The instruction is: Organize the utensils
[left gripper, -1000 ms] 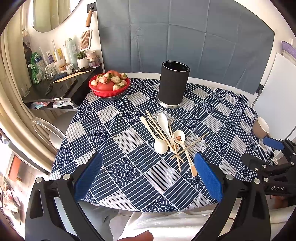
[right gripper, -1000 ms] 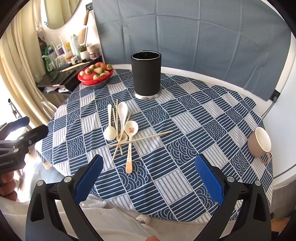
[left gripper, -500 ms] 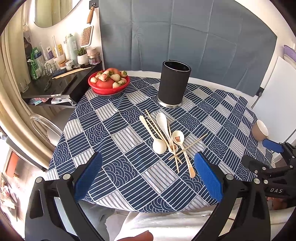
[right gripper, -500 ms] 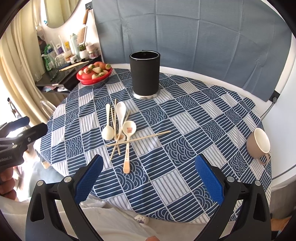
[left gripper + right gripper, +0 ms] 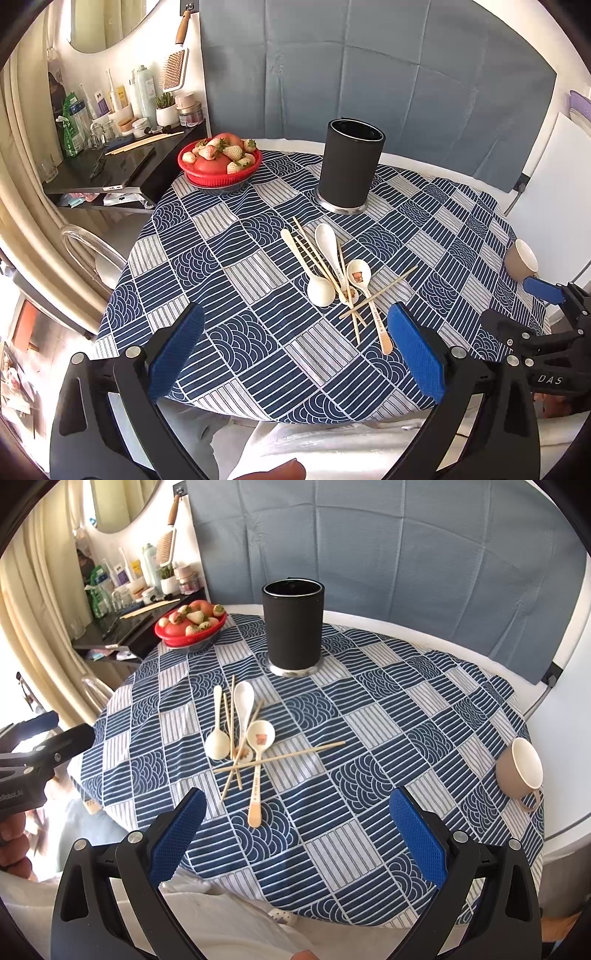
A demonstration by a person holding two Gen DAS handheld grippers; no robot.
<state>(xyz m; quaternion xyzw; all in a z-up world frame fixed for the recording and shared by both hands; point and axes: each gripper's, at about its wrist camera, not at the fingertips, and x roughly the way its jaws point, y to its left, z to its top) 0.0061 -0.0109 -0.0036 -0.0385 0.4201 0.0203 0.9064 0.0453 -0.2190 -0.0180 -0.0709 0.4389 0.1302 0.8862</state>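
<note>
Left wrist view: left tongs [image 5: 295, 349] spread apart, holding nothing, above the bench's [image 5: 207, 258] near edge. Spoons [image 5: 334, 258] and chopsticks [image 5: 321, 258] lie crossed in a pile mid-bench, in front of the black holder [image 5: 349, 162].

Right wrist view: right tongs [image 5: 295, 834] likewise apart, holding nothing. Pile lies left of centre; cup [image 5: 519, 770] tipped on its side at the right edge.
</note>
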